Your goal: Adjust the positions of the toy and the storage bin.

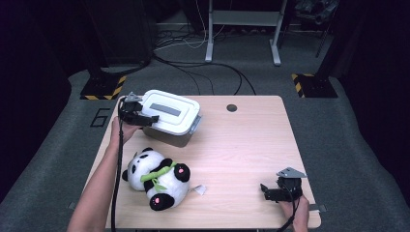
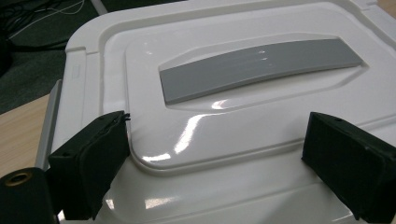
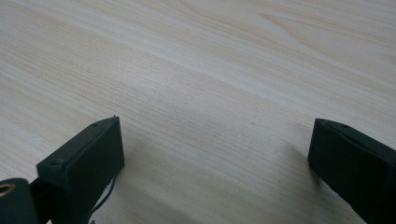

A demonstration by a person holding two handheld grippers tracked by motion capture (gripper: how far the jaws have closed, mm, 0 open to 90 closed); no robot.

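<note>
Box (image 1: 169, 118) lies lengthwise from near-left to far-right; left gripper (image 1: 151, 118) over its lid, jaws apart, like the right gripper's (image 1: 265, 190).

Box (image 1: 171, 116) blocked worktop's (image 1: 241, 145) far-left corner; panda (image 1: 157, 178) took near-left. Middle and right lay bare, open passage. Left hand-held gripper (image 1: 151, 118) hung over lid (image 2: 224, 107), jaws apart.

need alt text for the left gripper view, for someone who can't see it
The left gripper hangs with its two black jaws wide apart just above the glossy white lid of a plastic storage box, gripping nothing. A flat grey handle lies in a recess on the lid, and a strip of pale wooden table shows at the left edge.
</note>
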